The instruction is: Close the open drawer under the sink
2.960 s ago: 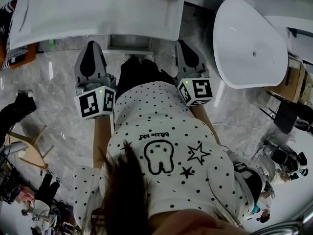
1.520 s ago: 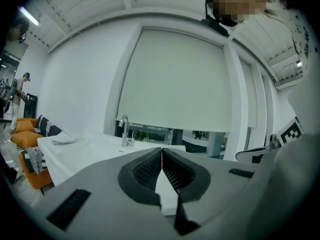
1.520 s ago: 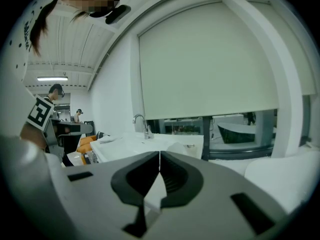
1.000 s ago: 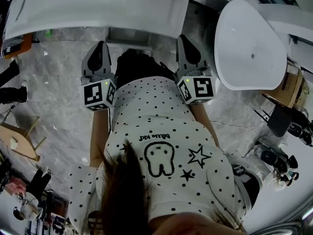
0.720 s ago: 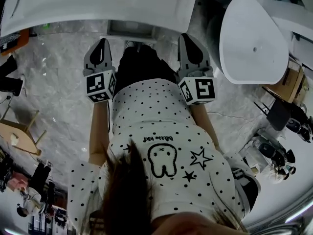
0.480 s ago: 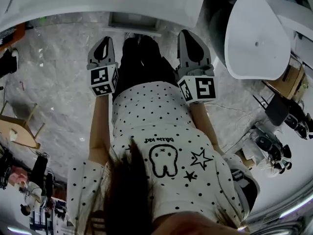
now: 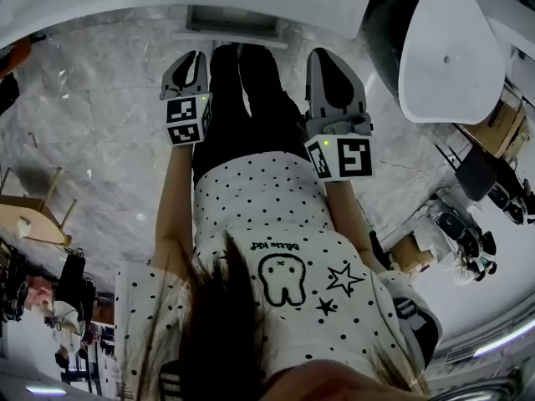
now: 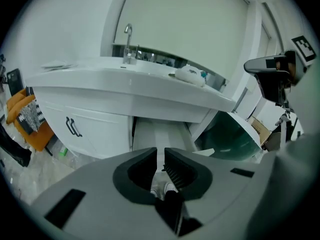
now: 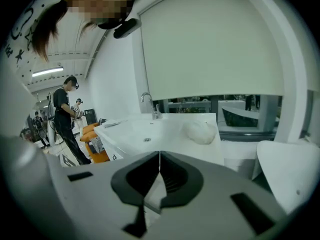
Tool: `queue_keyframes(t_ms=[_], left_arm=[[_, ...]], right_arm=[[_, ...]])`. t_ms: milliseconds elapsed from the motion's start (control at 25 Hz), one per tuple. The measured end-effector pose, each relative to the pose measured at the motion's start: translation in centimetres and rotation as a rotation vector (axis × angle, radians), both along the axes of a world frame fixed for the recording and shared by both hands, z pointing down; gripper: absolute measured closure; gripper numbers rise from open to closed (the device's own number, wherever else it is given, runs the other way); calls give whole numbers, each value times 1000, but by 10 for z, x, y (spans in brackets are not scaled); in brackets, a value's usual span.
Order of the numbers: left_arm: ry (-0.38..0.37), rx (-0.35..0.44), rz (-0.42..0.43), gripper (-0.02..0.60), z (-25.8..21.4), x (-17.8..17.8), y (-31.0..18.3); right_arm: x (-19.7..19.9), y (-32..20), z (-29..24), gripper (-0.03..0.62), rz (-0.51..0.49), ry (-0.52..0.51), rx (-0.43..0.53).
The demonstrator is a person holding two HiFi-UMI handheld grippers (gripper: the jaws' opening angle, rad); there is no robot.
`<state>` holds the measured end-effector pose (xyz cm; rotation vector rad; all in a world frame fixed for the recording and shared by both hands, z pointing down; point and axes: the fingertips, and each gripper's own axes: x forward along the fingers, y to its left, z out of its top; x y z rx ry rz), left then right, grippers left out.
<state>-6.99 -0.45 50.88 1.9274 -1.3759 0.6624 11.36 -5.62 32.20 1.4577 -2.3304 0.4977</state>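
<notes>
Left gripper [image 8: 160, 153]: jaws narrow with a slim gap, just been opening. Nothing is between them; only the person's shoes [image 8: 170, 187] and the floor show through. Right gripper [image 9: 159, 155]: jaws together, tips touching, empty. Drawer [image 8: 160, 131]: open, drawn out from under the sink counter [image 8: 125, 86]. It lies straight ahead of the left jaws, a little farther off and untouched. Cabinet door [image 8: 75, 129]: to the left of the drawer, closed, with twin handles. To the right of the drawer is a dark glassy curved form, possibly a basin, too distorted to identify. Faucet [image 8: 128, 39]: far, upright on the counter. Change: against the earlier head views, the left gripper has sunk well below the counter edge and tipped downward towards the drawer. The right gripper has shifted little and is held higher, looking across the countertop. Bearing on the task: approach stage. The left gripper appears to be the intended pusher and is already lined up with the drawer. Contact with the drawer front is not yet made, and closing has not begun.
</notes>
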Motion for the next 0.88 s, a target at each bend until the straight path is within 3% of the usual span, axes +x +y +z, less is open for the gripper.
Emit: queue_keyframes(t_ms=[120, 320, 480, 880], left_arm=[[15, -42, 30, 500, 21, -3, 8], [26, -109, 57, 498, 72, -10, 17], [49, -104, 57, 497, 101, 1, 10], [2, -157, 115, 474, 175, 16, 18]], right_arm=[[-9, 3, 8, 580, 30, -2, -4], [-29, 8, 34, 579, 75, 0, -24], [-32, 6, 51, 579, 97, 19, -30], [-41, 7, 93, 579, 133, 5, -87]])
